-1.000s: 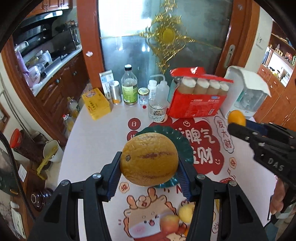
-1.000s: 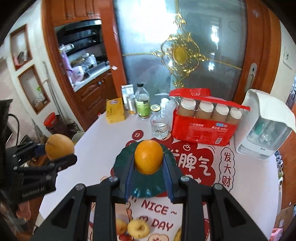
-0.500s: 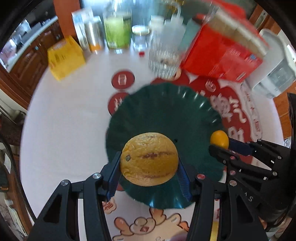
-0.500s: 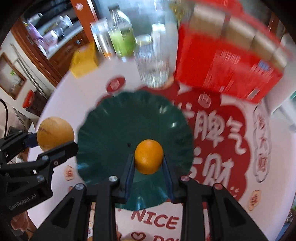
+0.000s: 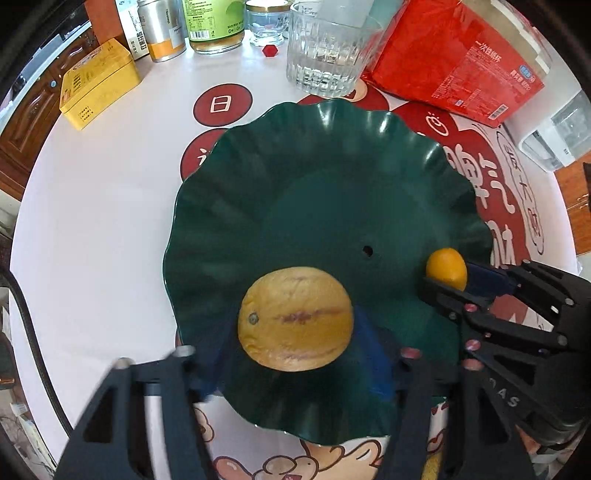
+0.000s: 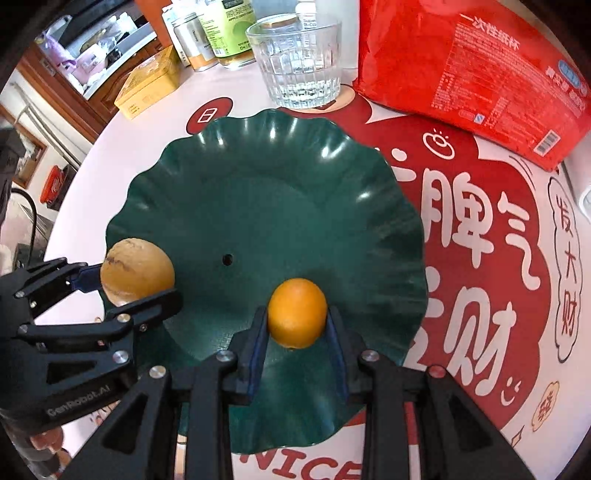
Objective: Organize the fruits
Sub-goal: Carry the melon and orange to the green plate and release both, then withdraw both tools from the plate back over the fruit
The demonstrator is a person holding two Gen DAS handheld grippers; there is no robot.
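Observation:
A dark green scalloped plate (image 5: pixel 317 177) lies on the table, also in the right wrist view (image 6: pixel 258 192). A yellow melon-like fruit (image 5: pixel 294 324) sits on the plate's left part between my left gripper's (image 5: pixel 291 354) fingers, which stand spread and blurred; it also shows in the right wrist view (image 6: pixel 136 271). My right gripper (image 6: pixel 297 332) holds an orange (image 6: pixel 297 313) low over the plate's near right part; the orange also shows in the left wrist view (image 5: pixel 446 267).
Behind the plate stand a ribbed glass (image 5: pixel 325 55), a red pack of paper cups (image 5: pixel 454 62), a yellow tin (image 5: pixel 98 83), bottles and jars (image 5: pixel 214 22). A red-printed mat (image 6: pixel 480 229) covers the white round table. More fruit lies near the front edge (image 5: pixel 430 467).
Both grippers have come down over the green plate with their fruit. The left gripper's fingers have spread away from the melon, which now rests on the plate.

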